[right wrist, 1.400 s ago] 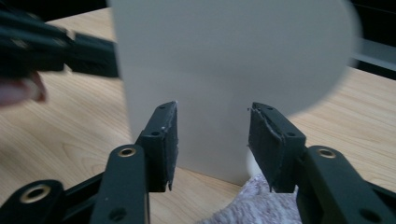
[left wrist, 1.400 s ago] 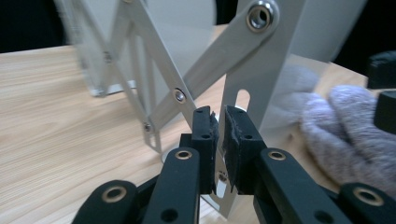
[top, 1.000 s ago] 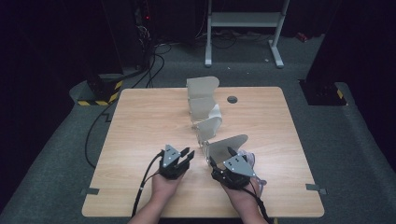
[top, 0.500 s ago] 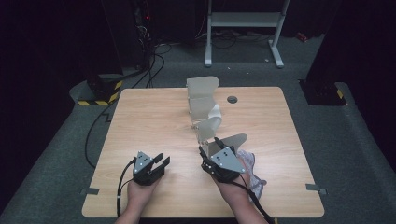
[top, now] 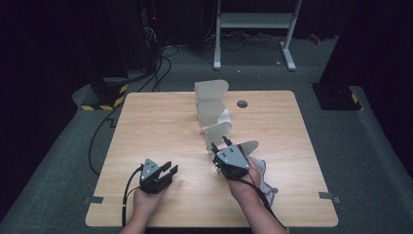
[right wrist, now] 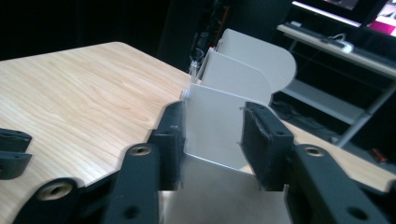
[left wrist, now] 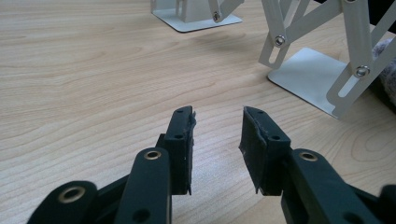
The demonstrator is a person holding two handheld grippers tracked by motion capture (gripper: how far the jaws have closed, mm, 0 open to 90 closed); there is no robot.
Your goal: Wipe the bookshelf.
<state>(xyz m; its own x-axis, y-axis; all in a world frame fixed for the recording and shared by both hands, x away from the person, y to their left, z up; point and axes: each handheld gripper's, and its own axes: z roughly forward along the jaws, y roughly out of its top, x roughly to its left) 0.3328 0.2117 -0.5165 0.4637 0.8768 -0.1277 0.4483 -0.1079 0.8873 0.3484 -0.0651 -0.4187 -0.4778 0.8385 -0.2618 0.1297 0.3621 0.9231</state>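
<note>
Pale wood-grain surface (top: 160, 126), hinged white metal panel rack (top: 212, 105) stood near its middle, right tongs (right wrist: 212, 135) closing around a flat panel, grip uncertain, left tongs (left wrist: 217, 135) released near the front edge, crumpled grey cloth (top: 260, 170) beside the right hand.

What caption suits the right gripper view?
Right gripper with its jaws closing around the near panel of a white folding rack on the wooden table.

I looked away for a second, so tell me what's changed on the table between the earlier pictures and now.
The left gripper drew back from the white folding rack toward the table's near left edge, jaws open and empty. The right gripper moved up onto the rack's nearest panel; its jaws have just been closing, with that panel between them. The rack and the cloth under the right hand stayed put.
</note>
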